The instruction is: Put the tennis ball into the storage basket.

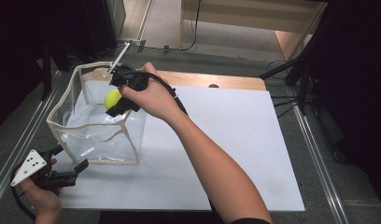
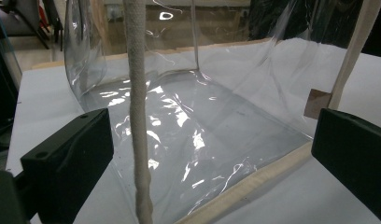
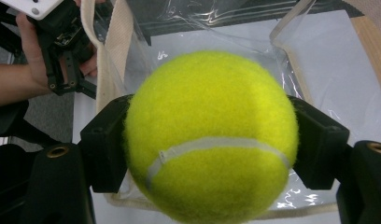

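right hand-held gripper (image 1: 115, 100) clamps tennis ball (image 1: 112, 99) above bag (image 1: 93, 140).

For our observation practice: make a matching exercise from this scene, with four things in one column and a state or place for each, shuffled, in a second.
Things:
1. ball
2. bag
3. left gripper
4. right gripper

States:
a. open, beside the bag
b. clear, standing on the white board
c. yellow, clamped between jaws
d. shut, over the bag's open top

Pairs: 1-c, 2-b, 3-a, 4-d
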`<state>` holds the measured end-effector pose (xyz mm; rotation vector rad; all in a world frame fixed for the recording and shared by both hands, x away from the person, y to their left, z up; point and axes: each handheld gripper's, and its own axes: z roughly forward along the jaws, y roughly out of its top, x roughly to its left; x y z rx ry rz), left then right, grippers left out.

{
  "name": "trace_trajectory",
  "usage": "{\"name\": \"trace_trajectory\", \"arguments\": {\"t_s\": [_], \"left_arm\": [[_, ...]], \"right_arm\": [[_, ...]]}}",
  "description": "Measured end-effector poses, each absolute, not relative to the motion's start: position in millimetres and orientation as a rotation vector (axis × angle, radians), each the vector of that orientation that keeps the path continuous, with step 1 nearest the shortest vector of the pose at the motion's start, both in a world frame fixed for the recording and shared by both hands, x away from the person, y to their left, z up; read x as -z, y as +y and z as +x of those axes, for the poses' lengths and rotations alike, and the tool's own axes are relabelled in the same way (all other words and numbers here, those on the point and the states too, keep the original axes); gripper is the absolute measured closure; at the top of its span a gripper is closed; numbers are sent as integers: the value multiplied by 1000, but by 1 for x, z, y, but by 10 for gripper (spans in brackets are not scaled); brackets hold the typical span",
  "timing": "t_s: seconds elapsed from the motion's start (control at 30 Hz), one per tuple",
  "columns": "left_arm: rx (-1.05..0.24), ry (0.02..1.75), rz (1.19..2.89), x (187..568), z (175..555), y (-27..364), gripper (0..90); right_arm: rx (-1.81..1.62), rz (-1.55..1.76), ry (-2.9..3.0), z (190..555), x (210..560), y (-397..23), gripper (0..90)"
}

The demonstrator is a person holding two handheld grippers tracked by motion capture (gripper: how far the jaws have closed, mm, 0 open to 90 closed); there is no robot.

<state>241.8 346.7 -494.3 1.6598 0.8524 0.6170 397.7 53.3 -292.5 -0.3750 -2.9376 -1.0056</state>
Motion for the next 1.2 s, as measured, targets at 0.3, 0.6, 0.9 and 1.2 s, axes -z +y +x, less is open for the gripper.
{"name": "trace_trajectory", "arguments": {"t_s": [0.3,0.6,0.9,1.2], "left_arm": [[-615,850,1659,494,242,346,0],[-612,848,1663,494,242,347,0],[-616,849,1663,494,242,346,0],[-620,851,1661,495,242,346,0]], "right_arm": [[937,-359,-2964,398,301,60,238],[970,-414,-2999,390,295,54,0],[1077,-466,-3015,377,285,25,0],[1117,-532,-3014,368,298,-2,0]]}}
